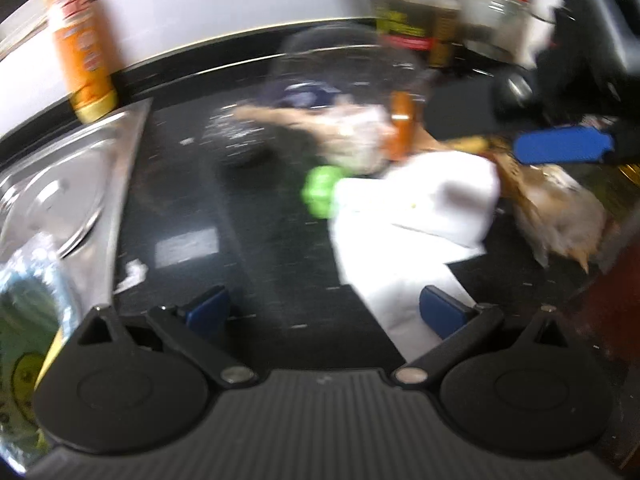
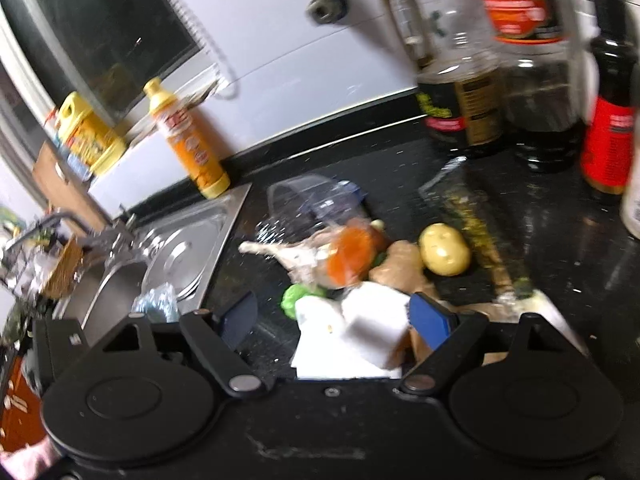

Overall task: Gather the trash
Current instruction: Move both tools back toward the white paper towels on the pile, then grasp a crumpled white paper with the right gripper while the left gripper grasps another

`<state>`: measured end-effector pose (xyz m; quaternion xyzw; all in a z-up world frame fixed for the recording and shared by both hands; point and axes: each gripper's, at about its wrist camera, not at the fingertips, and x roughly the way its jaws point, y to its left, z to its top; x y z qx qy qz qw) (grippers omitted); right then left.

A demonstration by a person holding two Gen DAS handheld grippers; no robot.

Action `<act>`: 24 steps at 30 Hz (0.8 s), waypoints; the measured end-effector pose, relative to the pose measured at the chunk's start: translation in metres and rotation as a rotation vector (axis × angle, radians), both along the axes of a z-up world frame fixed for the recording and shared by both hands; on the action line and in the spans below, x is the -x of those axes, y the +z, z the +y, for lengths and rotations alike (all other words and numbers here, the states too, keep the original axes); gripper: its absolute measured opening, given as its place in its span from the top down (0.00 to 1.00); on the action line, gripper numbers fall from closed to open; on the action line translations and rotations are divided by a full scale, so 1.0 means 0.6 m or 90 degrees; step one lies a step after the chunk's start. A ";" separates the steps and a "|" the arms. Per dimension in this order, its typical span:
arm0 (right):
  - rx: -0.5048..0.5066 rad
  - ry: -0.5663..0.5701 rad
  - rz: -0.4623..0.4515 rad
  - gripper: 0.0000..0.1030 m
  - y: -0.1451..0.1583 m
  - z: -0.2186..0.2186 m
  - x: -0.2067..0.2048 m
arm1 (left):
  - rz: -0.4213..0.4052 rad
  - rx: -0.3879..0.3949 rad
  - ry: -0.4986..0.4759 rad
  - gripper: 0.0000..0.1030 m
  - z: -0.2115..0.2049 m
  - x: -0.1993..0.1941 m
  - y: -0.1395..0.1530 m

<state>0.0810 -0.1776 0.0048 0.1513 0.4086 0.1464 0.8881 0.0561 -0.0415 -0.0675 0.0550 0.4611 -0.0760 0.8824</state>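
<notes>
Black speckled countertop (image 2: 540,216) clutter: right gripper (image 2: 334,316) jaws wide, straddling white crumpled paper (image 2: 360,320) without pinching, left gripper (image 1: 326,308) spread, empty; closing could snag ginger (image 2: 400,268) beside paper, or paper slips.

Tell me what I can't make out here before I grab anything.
- Bottle labels: right wrist view, motion blur, unreadable.
- White paper: right wrist view, near edge hidden behind the right tool.
- Clear bag: left wrist view, cut off by the left edge, contents unclear.
</notes>
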 end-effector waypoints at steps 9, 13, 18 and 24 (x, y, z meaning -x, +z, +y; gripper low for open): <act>0.085 0.037 0.017 0.20 -0.034 0.068 -0.026 | 0.013 0.017 0.075 0.00 0.090 -0.007 0.003; 0.093 0.051 0.030 0.46 -0.042 0.085 -0.023 | 0.012 0.020 0.075 0.00 0.103 0.000 0.006; 0.078 0.043 0.086 0.64 -0.066 0.085 -0.011 | 0.016 0.028 0.065 0.00 0.115 -0.001 0.006; 0.076 0.001 0.086 0.66 -0.072 0.051 0.005 | 0.015 0.049 0.013 0.00 0.099 0.008 0.018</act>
